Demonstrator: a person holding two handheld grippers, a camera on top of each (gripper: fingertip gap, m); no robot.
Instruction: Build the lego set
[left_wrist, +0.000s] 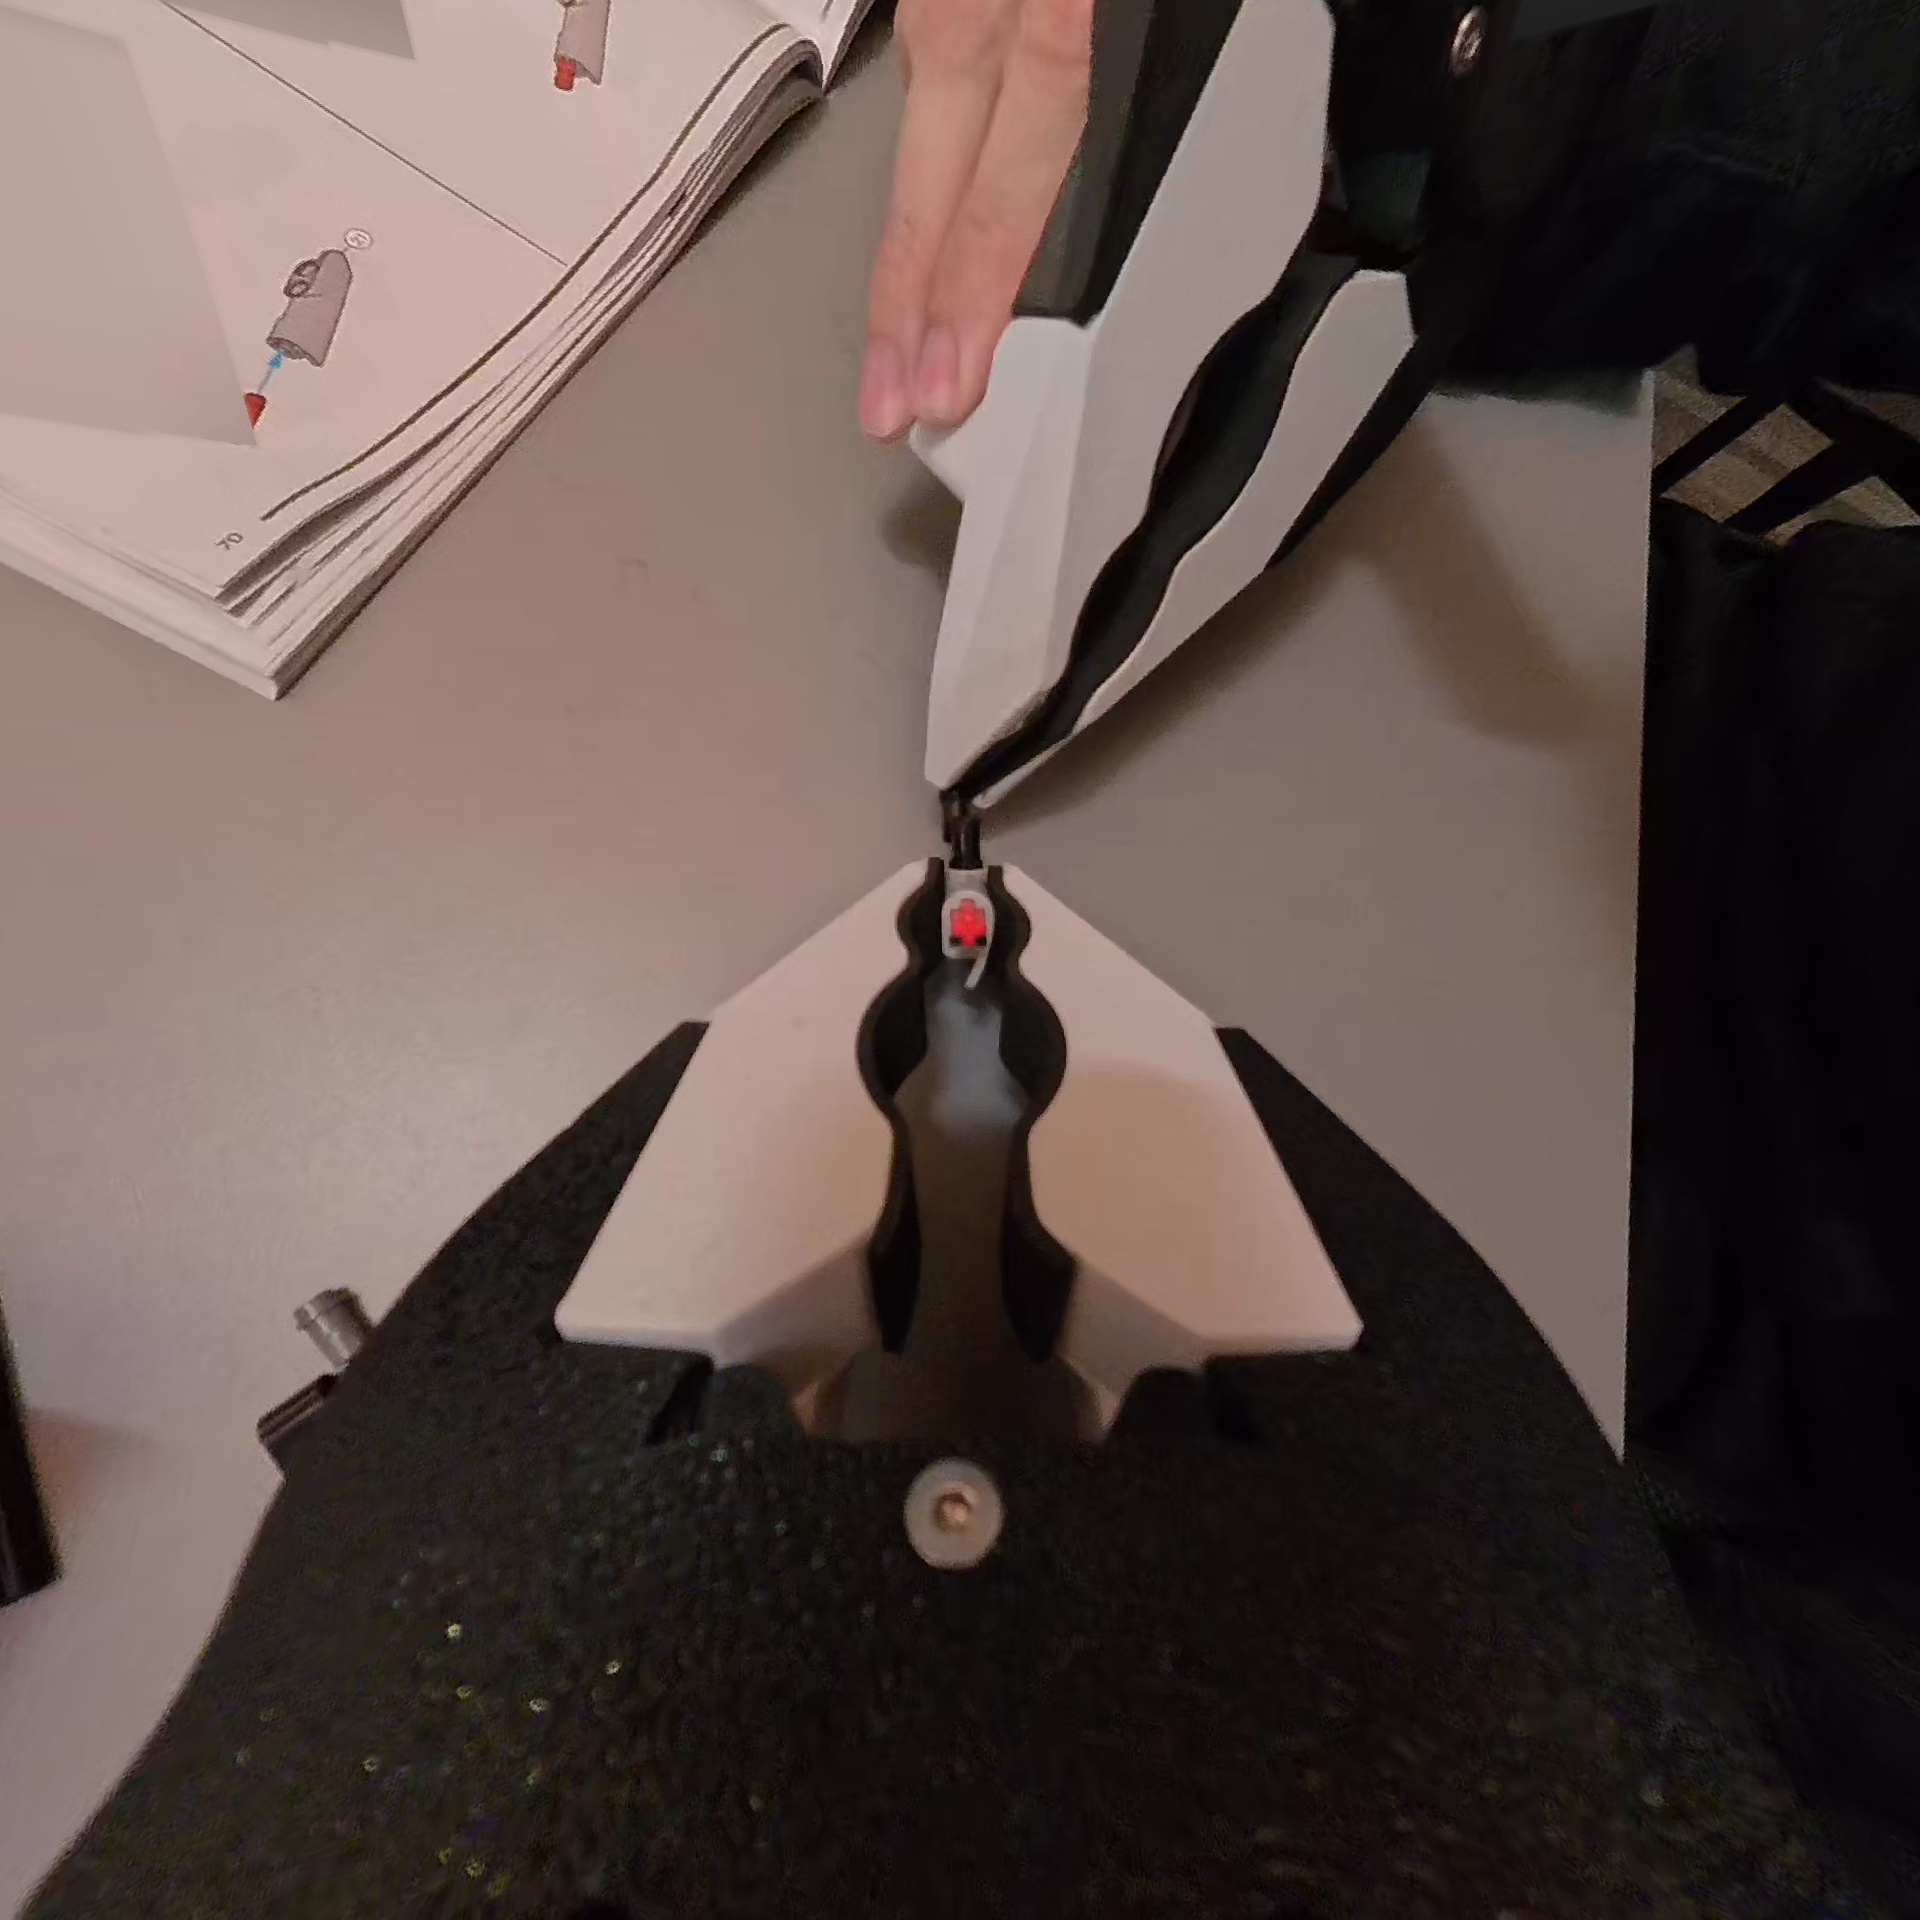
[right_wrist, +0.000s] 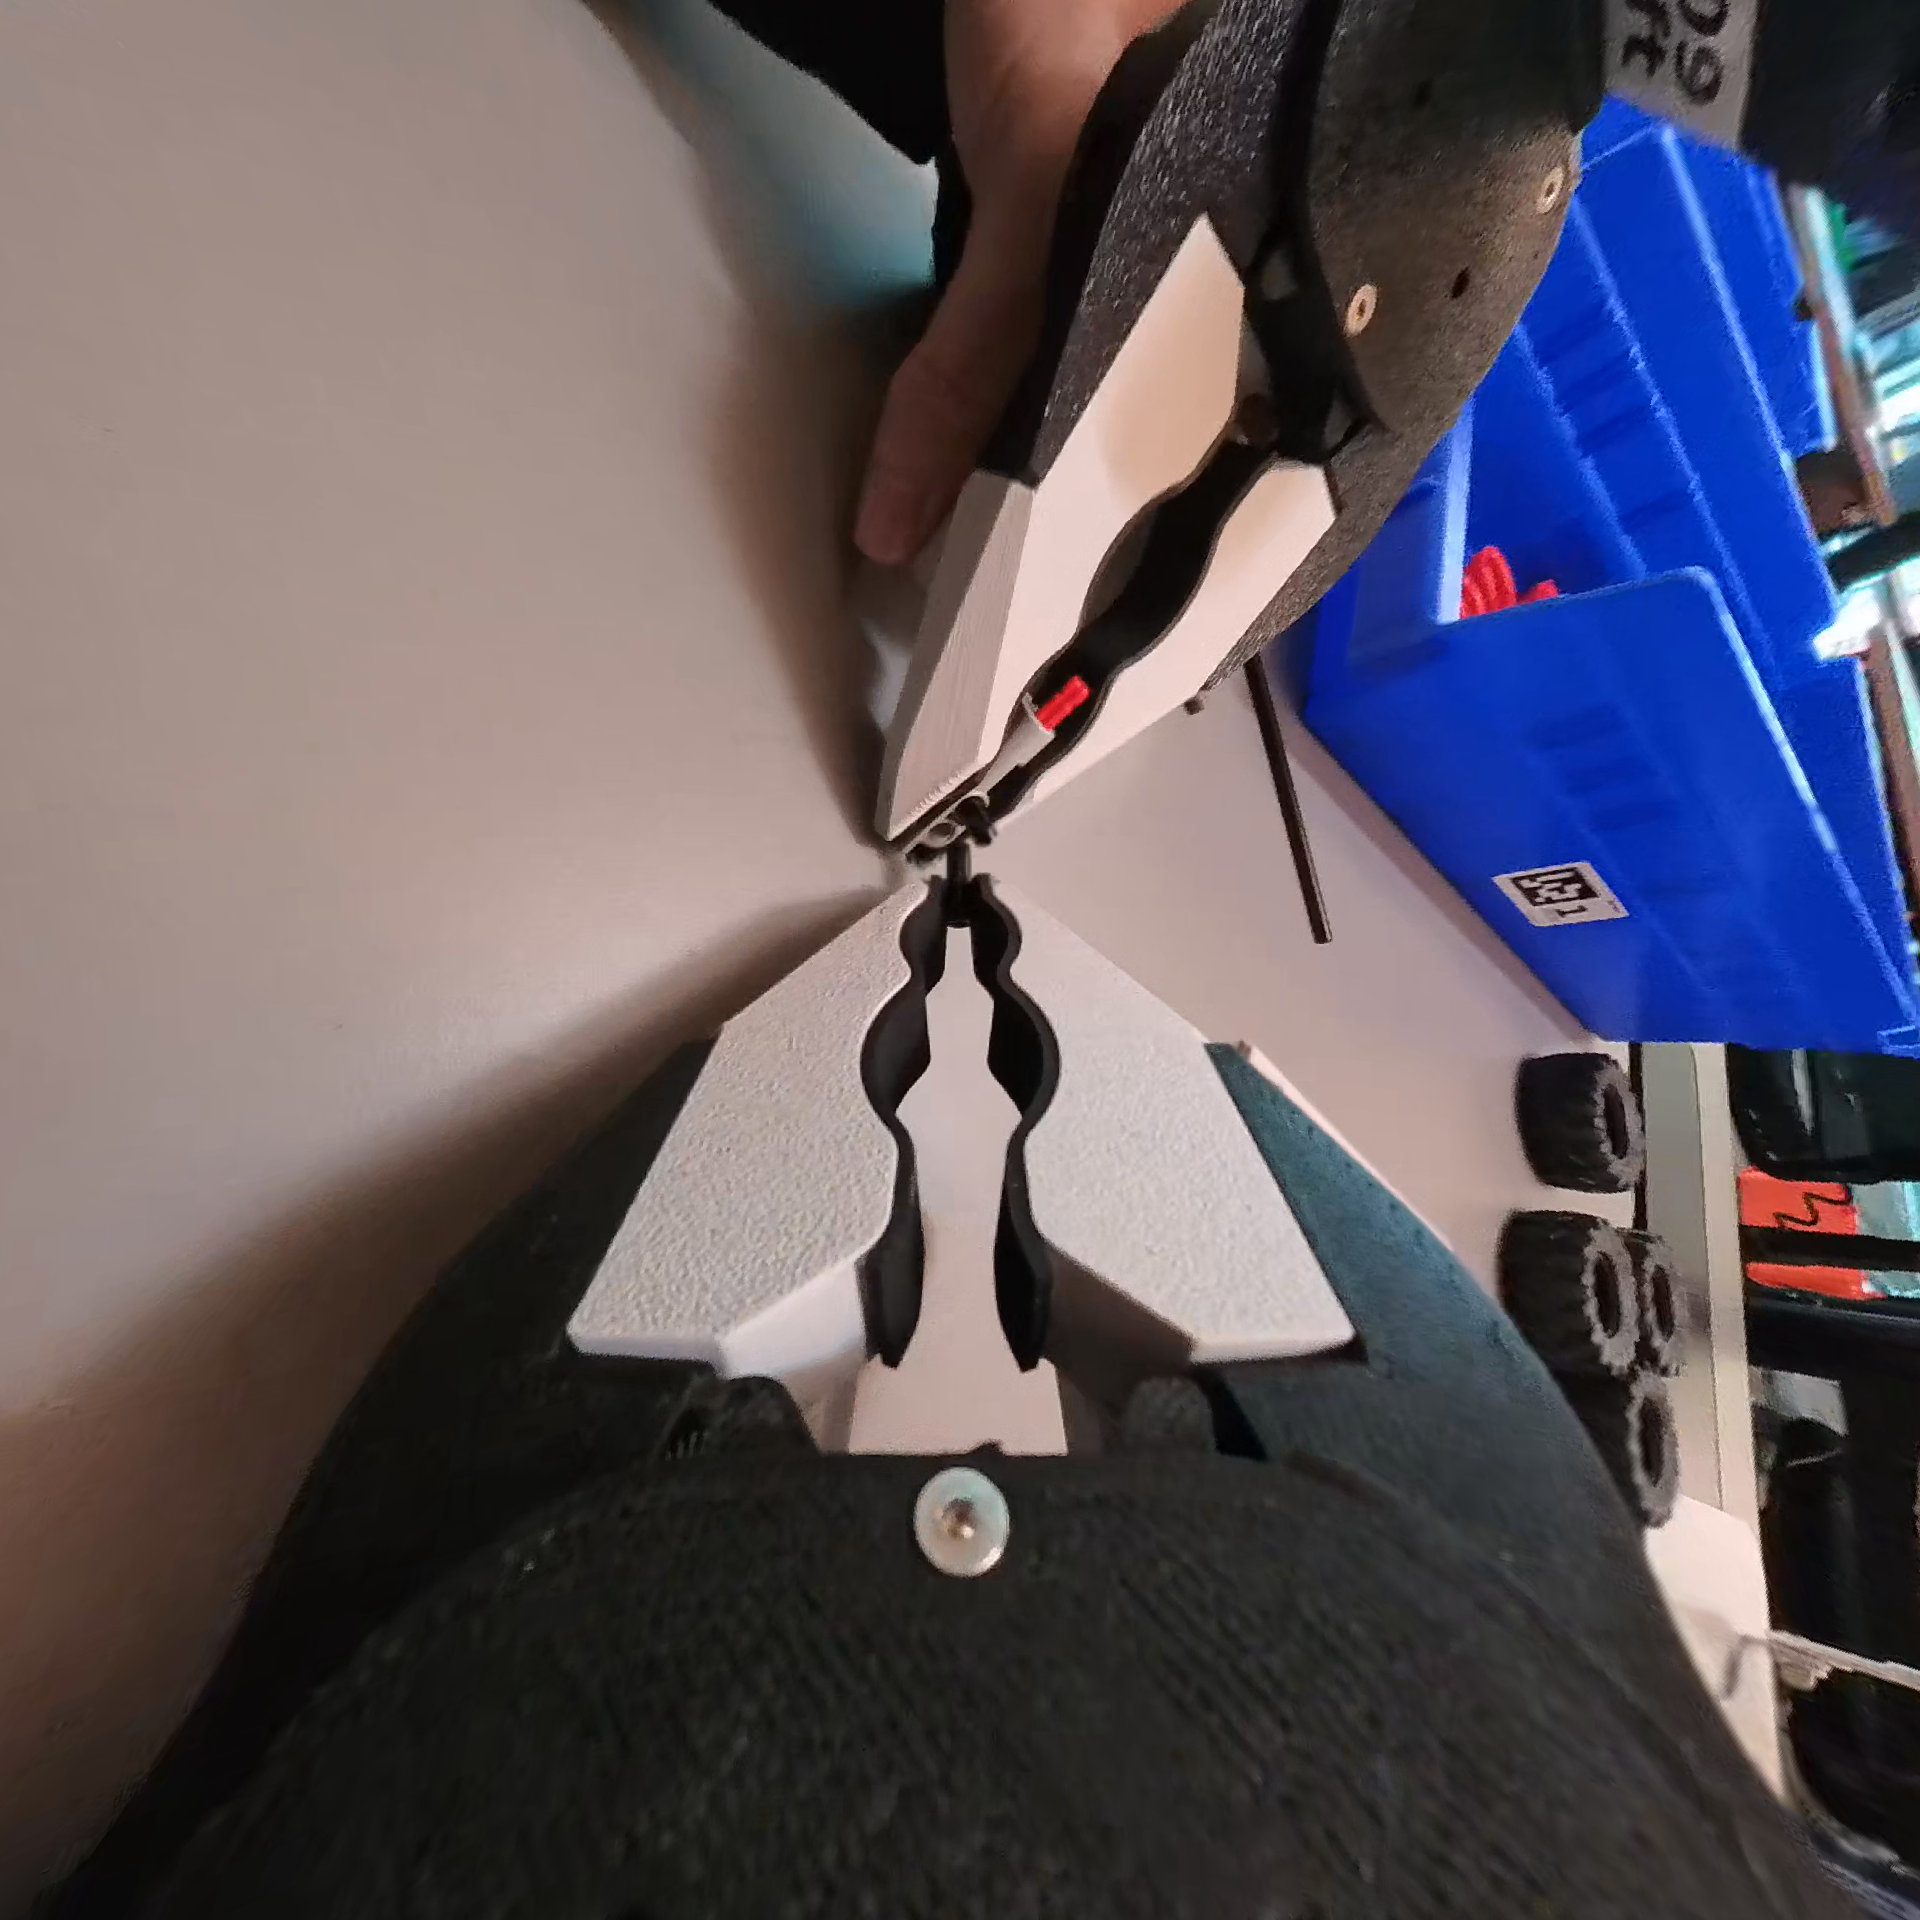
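In the left wrist view my left gripper (left_wrist: 968, 875) is shut on a small grey lego piece (left_wrist: 967, 928) with a red pin in it. My right gripper (left_wrist: 962, 795) comes in from the upper right, tip to tip with it, shut on a small black pin (left_wrist: 961, 828) that touches the grey piece's end. In the right wrist view my right gripper (right_wrist: 961, 900) holds the black pin (right_wrist: 958, 871) against the left gripper (right_wrist: 943, 826), where the grey piece and its red pin (right_wrist: 1062, 704) show between the jaws. Both are just above the grey table (left_wrist: 520, 935).
An open instruction booklet (left_wrist: 312, 312) lies at the table's far left. A hand (left_wrist: 935, 260) rests on the right gripper. Blue bins (right_wrist: 1662, 727), a thin black rod (right_wrist: 1288, 810) and black tyres (right_wrist: 1579, 1132) sit beside the table edge (left_wrist: 1642, 935). The grippers are tip to tip, or close to it.
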